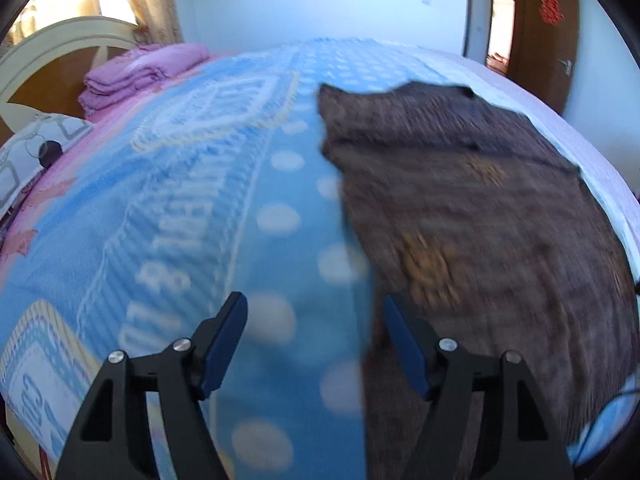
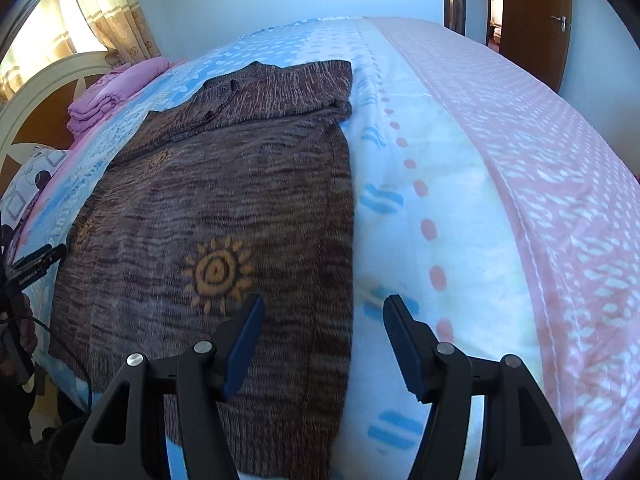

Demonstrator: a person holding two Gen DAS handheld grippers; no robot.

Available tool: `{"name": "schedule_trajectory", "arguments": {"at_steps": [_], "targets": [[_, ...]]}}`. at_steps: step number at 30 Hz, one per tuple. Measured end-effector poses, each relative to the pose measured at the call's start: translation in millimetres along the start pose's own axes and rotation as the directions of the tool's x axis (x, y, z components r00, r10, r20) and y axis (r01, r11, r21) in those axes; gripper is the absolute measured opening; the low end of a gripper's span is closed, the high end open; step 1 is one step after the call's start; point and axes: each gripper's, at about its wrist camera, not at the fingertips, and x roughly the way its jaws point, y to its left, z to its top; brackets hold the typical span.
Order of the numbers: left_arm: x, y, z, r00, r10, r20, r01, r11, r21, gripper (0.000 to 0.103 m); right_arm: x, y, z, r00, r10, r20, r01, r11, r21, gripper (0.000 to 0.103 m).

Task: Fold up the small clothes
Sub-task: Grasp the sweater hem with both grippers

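Observation:
A brown knitted sweater (image 2: 208,192) with orange sun motifs lies flat on the bed, its sleeves folded across the chest at the far end. In the left wrist view the sweater (image 1: 480,220) is motion-blurred and fills the right half. My left gripper (image 1: 315,304) is open above the sweater's left edge, which runs between its fingers with no pad pressing on it. My right gripper (image 2: 325,302) is open over the sweater's right edge near the hem, holding nothing. A black gripper part (image 2: 38,262) shows at the far left of the right wrist view.
The sweater rests on a blue dotted blanket (image 1: 280,216) over a pink patterned sheet (image 2: 560,200). A folded pink blanket stack (image 1: 132,76) and a pillow (image 1: 32,148) lie by the cream headboard (image 1: 60,40). A brown door (image 2: 532,20) stands beyond the bed.

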Motion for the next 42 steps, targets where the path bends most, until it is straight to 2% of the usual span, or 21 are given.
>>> {"name": "schedule_trajectory", "arguments": {"at_steps": [6,9,13,17,20,23,25,26,27,28,29,33,37,42], "targets": [[-20.1,-14.8,-34.0,0.998,-0.046,-0.040,0.048,0.998,0.032,0.071,-5.1,-0.5,-34.0,0.999,-0.013,-0.051,0.013,1.000,0.001,0.062],[-30.5,-24.0,-52.0,0.994,-0.086,-0.068,0.088,0.996,0.031,0.069,-12.3,3.3,-53.2,0.999,-0.032,-0.040,0.032,0.999,-0.013,0.062],[-43.8,-32.3,-75.4,0.992,-0.097,-0.084,0.100,0.994,0.039,0.070,-19.9,5.7,-71.8,0.999,-0.010,-0.040,0.010,1.000,-0.008,0.062],[-47.4,-30.4,-81.3,0.989,-0.098,-0.110,0.101,0.995,0.018,0.070,-23.3,4.7,-79.0,0.999,0.008,-0.032,-0.008,1.000,-0.001,0.062],[-45.5,-27.2,-83.5,0.987,-0.105,-0.120,0.105,0.994,-0.008,0.070,-26.3,5.1,-78.7,0.999,0.045,-0.010,-0.045,0.999,0.013,0.052],[-41.0,-29.3,-84.7,0.987,-0.101,-0.123,0.100,0.995,-0.019,0.070,-23.4,8.4,-79.4,0.997,0.083,0.001,-0.083,0.996,0.015,0.050],[-43.3,-34.9,-85.9,0.989,-0.102,-0.110,0.103,0.995,0.004,0.061,-19.7,10.7,-79.4,0.997,0.073,0.001,-0.073,0.997,0.007,0.045],[-45.1,-38.6,-86.1,0.987,-0.117,-0.107,0.120,0.993,0.019,0.047,-20.2,11.9,-79.6,0.998,0.070,0.004,-0.070,0.998,0.001,0.041],[-46.8,-41.1,-86.2,0.986,-0.130,-0.105,0.134,0.990,0.033,0.030,-21.9,13.2,-79.9,0.997,0.078,0.005,-0.078,0.997,-0.006,0.029],[-48.1,-44.2,-86.0,0.983,-0.146,-0.107,0.152,0.987,0.047,0.018,-23.0,13.5,-79.4,0.995,0.098,0.006,-0.098,0.995,-0.007,0.013],[-49.4,-46.2,-85.7,0.979,-0.170,-0.112,0.177,0.983,0.055,0.010,-24.0,13.2,-78.5,0.993,0.122,0.009,-0.122,0.993,0.001,0.006],[-61.7,-38.5,-77.8,0.982,-0.178,-0.070,0.182,0.982,0.056,0.009,-44.4,6.6,-75.2,0.986,0.144,0.086,-0.146,0.989,0.018,0.004],[-92.1,-21.3,-58.7,0.974,-0.224,0.033,0.224,0.974,0.016,0.008,-78.2,-7.6,-67.2,0.954,0.204,0.220,-0.220,0.974,0.054,0.004],[-105.8,-21.8,-52.6,0.968,-0.241,0.063,0.239,0.970,0.036,0.008,-88.0,-16.0,-63.5,0.935,0.246,0.257,-0.275,0.958,0.084,0.004]]}}
